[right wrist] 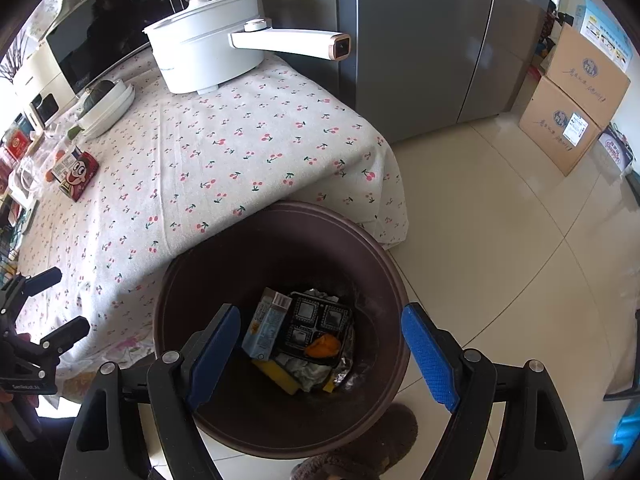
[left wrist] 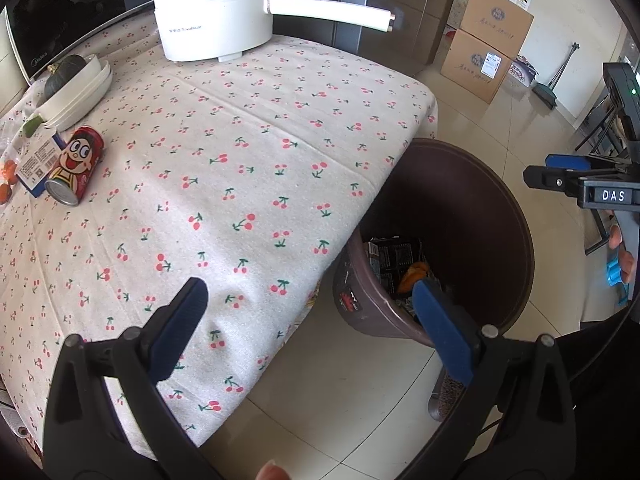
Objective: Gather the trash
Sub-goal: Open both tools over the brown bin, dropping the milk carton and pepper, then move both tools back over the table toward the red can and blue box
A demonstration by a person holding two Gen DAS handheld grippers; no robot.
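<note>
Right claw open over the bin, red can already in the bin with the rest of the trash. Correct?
Not quite. The red can lies on its side on the table, not in the bin; the left wrist view shows it. The right claw is open over the bin, as you say.

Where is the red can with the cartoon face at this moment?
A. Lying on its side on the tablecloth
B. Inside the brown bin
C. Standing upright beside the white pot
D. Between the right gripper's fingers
A: the can lies on its side on the tablecloth, far from the bin.
</note>
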